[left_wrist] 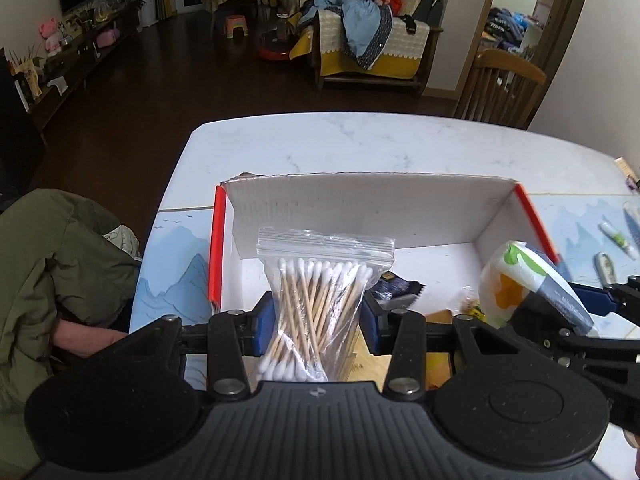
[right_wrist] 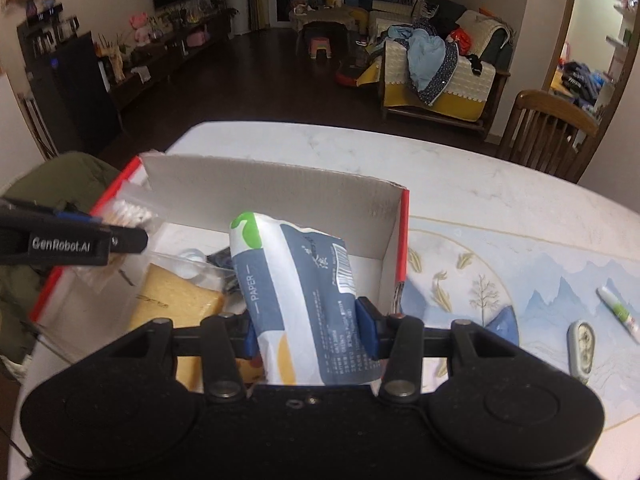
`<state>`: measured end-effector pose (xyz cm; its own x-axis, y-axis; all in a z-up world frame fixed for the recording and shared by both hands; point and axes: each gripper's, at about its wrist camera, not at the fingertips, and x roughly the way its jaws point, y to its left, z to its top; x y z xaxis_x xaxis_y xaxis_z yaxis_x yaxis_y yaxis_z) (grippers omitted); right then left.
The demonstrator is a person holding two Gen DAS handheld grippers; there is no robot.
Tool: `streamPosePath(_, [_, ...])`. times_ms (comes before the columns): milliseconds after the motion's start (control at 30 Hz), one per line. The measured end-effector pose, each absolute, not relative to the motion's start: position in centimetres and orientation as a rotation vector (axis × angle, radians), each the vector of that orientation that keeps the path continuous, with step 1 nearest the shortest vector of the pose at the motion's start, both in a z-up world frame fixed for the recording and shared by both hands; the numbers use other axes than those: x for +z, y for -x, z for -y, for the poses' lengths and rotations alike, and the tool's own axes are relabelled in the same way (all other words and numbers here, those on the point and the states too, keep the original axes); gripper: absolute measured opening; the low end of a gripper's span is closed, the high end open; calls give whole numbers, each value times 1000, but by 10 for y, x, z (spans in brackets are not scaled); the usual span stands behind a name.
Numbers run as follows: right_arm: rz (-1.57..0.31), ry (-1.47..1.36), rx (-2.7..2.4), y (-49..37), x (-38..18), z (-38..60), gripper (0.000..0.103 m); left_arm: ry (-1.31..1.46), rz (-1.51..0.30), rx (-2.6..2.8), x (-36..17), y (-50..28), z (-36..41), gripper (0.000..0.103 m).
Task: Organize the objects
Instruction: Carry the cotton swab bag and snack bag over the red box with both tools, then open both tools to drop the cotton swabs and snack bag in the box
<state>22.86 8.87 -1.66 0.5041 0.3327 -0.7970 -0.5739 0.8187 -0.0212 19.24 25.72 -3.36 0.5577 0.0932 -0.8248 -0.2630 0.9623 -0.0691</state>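
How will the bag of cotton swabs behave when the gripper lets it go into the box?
The bag of cotton swabs, pinched at its middle by the left gripper, looks light and floppy. The thin clear plastic is probably slippery. Released above the box, it would likely fall flat, not stand.

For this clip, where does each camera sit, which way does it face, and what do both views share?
Left wrist: on the left tool, facing down into the box; its fingers grip a bag of cotton swabs.
Right wrist: on the right tool, facing the same box, gripping a tissue pack.
Shared: box, table, sofa, each other's tool.
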Motion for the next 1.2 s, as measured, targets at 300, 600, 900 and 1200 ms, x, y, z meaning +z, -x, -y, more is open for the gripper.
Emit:
streamPosePath(300, [-899, 403, 545, -229, -43, -107, 45, 99, -992, 197, -52, -226, -248, 42])
streamPosePath(600, [-907, 441, 558, -230, -56, -109, 47, 42, -1040, 186, -73, -251, -246, 42])
streamPosePath(900, [-904, 465, 570, -227, -60, -107, 54, 35, -1085, 188, -89, -255, -249, 42])
streamPosePath(1200, [-859, 466, 587, -224, -51, -103, 69, 61, -1084, 166, -89, -256, -251, 52])
